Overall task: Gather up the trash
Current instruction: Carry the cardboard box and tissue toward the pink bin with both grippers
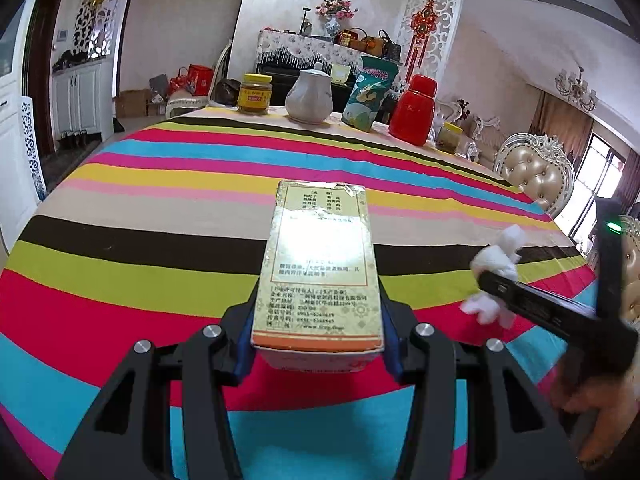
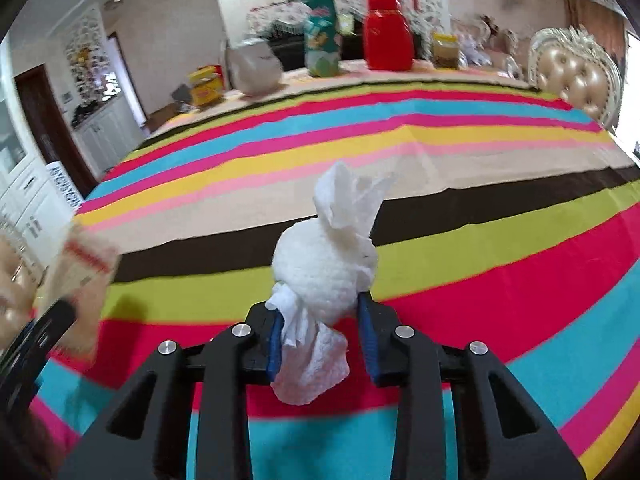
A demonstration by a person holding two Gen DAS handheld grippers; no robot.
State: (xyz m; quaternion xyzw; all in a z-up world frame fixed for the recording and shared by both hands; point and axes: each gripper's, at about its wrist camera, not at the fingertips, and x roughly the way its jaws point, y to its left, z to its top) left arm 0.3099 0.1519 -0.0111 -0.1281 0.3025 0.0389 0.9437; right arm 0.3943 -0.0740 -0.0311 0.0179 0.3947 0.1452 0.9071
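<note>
My left gripper [image 1: 318,336] is shut on a yellow printed carton [image 1: 318,264], which lies flat between its blue pads and sticks out forward above the striped tablecloth [image 1: 120,280]. A crumpled white tissue [image 2: 326,264] sits squeezed between the blue pads of my right gripper [image 2: 324,320], its loose ends hanging above and below. In the left wrist view the right gripper [image 1: 490,280] comes in from the right edge with the tissue [image 1: 494,262] at its tip. The carton [image 2: 80,268] shows blurred at the left edge of the right wrist view.
At the far side of the table stand a yellow-lidded jar [image 1: 254,94], a white teapot [image 1: 310,96], a green snack bag [image 1: 370,96], a red flask [image 1: 416,110] and a small jar [image 1: 450,138]. A padded chair [image 1: 538,176] stands at the right.
</note>
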